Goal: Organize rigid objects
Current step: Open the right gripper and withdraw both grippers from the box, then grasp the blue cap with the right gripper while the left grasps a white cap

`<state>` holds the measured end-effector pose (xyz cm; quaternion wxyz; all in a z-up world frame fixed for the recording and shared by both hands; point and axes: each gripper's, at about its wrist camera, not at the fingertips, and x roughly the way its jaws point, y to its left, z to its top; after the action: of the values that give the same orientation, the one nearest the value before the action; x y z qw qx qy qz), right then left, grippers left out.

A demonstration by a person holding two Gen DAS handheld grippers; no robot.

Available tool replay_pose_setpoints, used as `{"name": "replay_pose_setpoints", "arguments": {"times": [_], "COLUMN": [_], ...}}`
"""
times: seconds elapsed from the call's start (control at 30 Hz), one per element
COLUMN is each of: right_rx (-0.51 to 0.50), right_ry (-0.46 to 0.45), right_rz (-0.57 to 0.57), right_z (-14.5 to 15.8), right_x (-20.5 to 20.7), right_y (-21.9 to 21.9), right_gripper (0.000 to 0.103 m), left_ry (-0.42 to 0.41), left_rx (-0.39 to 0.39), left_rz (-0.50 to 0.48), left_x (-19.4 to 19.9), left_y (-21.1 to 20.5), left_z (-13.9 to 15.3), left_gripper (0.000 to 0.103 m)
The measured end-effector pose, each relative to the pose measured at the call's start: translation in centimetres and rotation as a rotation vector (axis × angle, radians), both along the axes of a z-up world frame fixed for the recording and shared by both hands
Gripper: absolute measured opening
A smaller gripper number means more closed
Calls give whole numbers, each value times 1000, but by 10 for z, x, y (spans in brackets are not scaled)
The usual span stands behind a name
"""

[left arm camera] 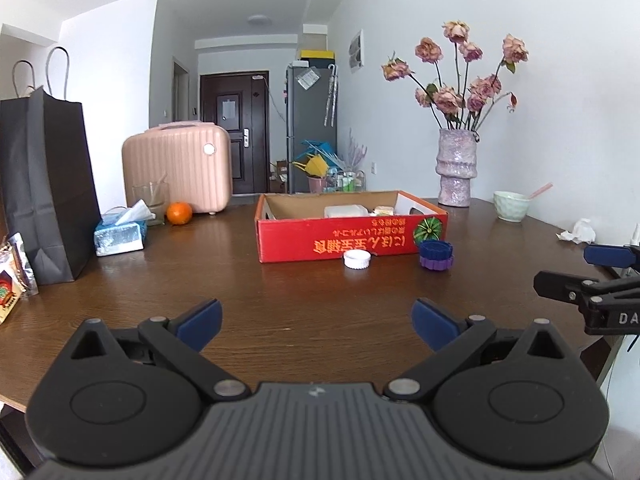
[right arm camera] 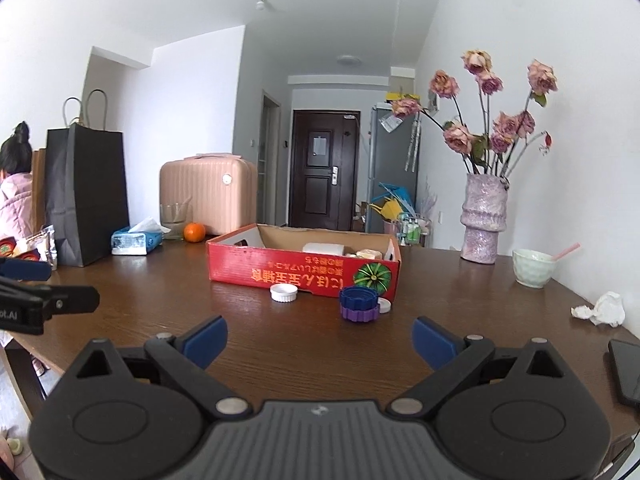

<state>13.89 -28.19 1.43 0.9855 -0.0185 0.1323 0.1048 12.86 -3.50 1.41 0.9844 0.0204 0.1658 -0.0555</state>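
- Left wrist view is taking in the surroundings from left to right: a black paper bag (left arm camera: 44, 184) is standing at the left edge of the wooden tabletop (left arm camera: 200, 272), with foil snack packets (left arm camera: 16, 268) lying beside it.
- Just right of the bag, a tissue box (left arm camera: 120, 234) is sitting in front of a glass (left arm camera: 150, 200), an orange (left arm camera: 179, 213) and a pink suitcase (left arm camera: 178, 166).
- A red cardboard box (left arm camera: 348, 236) is occupying the middle of the tabletop, with pale items lying inside it that are too small to identify.
- Farther right, a vase of dried roses (left arm camera: 456, 168), a pale green bowl (left arm camera: 511, 205) and a crumpled tissue (left arm camera: 578, 232) are sitting along the wall side.
- A white lid (left arm camera: 357, 259) is lying against the box's front wall, and a blue lid (left arm camera: 436, 249) is sitting stacked on a purple lid (left arm camera: 436, 262) by the box's front right corner.
- In the right wrist view, another white lid (right arm camera: 385, 305) is peeking out just behind the blue-and-purple stack, and a dark phone (right arm camera: 626, 372) is lying at the tabletop's right edge.
- Nothing is standing between either tool and the lids; bare wood is lying ahead of both.
- The left tongs (left arm camera: 316, 318) are hovering low over the near tabletop with fingers spread wide and holding nothing, the lids lying well ahead and slightly right.
- The right tongs (right arm camera: 318, 338) are likewise gaping wide and empty, pointing level toward the box, with the stacked lids near, just ahead and slightly right of centre.
- Both tools are being held side by side, each one showing at the edge of the other's view.
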Motion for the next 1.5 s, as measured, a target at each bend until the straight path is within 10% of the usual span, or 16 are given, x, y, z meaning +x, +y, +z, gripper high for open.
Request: {"name": "replay_pose_setpoints", "arguments": {"times": [0.57, 1.1, 1.33, 1.5], "right_rx": [10, 22, -14, -10], "right_ry": [121, 258, 298, 301], "right_rz": [-3, -47, -15, -8], "right_z": [-6, -29, -38, -41], "right_x": [114, 255, 272, 272], "right_y": [-3, 1, 9, 9], "right_gripper": [84, 67, 16, 11], "left_ry": [184, 382, 397, 394], "left_rx": [-56, -75, -71, -76], "left_rz": [-58, -134, -140, -141], "left_x": [140, 302, 329, 320], "left_y": [-21, -54, -61, -60], "left_z": [-12, -41, -51, -50], "left_gripper": [102, 63, 41, 40]}}
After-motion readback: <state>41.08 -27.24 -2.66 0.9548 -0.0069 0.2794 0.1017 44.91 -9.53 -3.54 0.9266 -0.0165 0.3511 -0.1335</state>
